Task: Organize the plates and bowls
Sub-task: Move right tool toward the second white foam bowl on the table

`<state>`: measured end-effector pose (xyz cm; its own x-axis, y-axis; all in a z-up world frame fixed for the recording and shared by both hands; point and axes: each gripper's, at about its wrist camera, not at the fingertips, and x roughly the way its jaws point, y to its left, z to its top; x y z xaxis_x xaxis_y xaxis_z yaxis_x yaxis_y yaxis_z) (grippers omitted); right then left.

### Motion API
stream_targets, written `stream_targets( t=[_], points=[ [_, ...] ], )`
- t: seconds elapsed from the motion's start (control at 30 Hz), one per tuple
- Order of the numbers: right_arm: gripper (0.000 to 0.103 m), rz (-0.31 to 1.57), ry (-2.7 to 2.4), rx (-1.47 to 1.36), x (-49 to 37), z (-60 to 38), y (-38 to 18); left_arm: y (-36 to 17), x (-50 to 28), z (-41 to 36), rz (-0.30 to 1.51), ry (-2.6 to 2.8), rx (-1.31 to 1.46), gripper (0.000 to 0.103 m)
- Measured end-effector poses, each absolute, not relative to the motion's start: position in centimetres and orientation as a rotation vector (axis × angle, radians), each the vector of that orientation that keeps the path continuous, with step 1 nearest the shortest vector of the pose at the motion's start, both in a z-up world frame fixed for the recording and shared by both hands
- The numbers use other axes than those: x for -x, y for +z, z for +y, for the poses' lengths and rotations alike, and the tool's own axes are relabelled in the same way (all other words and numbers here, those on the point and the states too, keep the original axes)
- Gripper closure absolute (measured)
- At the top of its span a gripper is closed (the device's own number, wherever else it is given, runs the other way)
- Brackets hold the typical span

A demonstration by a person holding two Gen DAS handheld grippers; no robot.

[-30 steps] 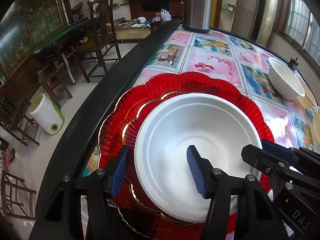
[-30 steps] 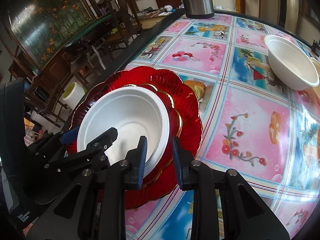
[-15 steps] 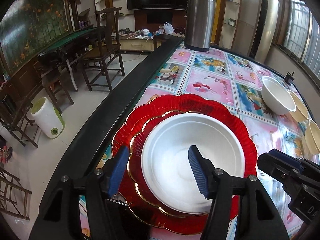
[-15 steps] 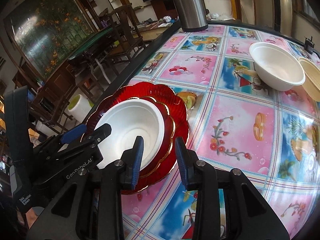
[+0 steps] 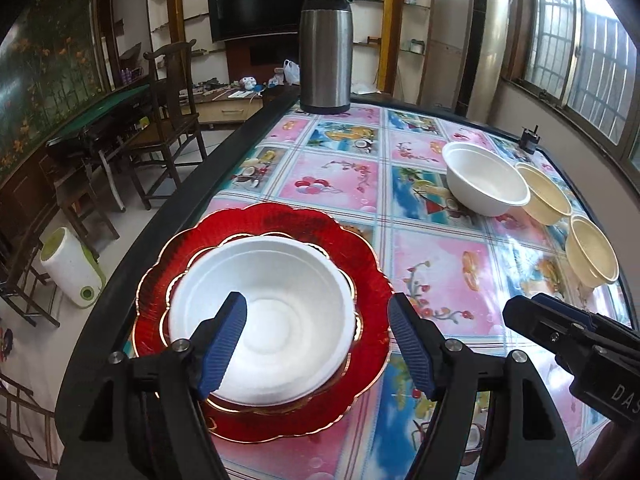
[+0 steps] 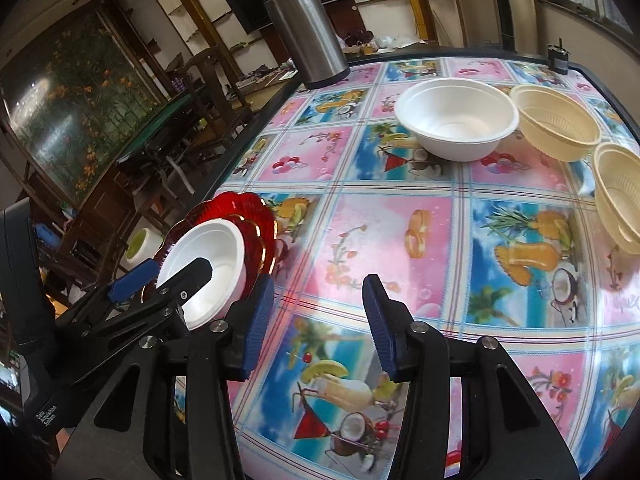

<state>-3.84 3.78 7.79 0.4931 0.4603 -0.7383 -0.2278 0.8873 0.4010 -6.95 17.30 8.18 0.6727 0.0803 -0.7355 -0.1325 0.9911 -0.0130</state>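
A white foam bowl (image 5: 262, 324) sits nested in the middle of two stacked red scalloped plates (image 5: 356, 280) with gold edging, at the near-left edge of the table (image 5: 436, 280), so this stack looks finished for now. The left gripper (image 5: 316, 344) hangs above it with its blue-padded jaws spread; they have just been opening, and nothing is pressed between them, the bowl lying free underneath. The right gripper (image 6: 318, 322) has likewise just been opening and holds nothing, its jaws parted over bare patterned tablecloth beside the red plates. Both claws apart and clear of the dishes suits a release followed by a reach for the next piece. Across the table, well apart from the stack, another white foam bowl (image 6: 456, 120) waits, with a cream ribbed bowl (image 6: 556, 126) just beside it and what seems to be a nested pair of cream bowls (image 6: 620, 196) at the right edge, though the fisheye rim cuts them off. A tall steel thermos jug (image 5: 326, 52) stands at the far side, out of the way. The loose white bowl is probably next, since it matches the one already stacked.
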Motion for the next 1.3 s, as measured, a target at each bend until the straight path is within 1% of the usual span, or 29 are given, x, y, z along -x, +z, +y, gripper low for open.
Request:
stream_targets(
  t=[0.4, 0.63, 0.97, 1.3],
  points=[
    [0.057, 0.976, 0.295, -0.371, 4.5, -3.7, 6.8, 7.3, 6.5, 11.0, 0.852, 0.023, 0.004, 0.03],
    [0.057, 0.966, 0.256, -0.406, 4.7, -6.2, 6.8, 6.9, 6.0, 8.7, 0.864, -0.012, -0.018, 0.03],
    [0.057, 0.973, 0.237, -0.424, 3.6, -7.5, 6.3, 6.4, 4.4, 7.2, 0.885, -0.021, -0.036, 0.03],
    [0.057, 0.988, 0.226, -0.399, -0.1, -7.5, 6.2, 5.7, 0.9, 6.9, 0.909, 0.001, -0.051, 0.03]
  ],
)
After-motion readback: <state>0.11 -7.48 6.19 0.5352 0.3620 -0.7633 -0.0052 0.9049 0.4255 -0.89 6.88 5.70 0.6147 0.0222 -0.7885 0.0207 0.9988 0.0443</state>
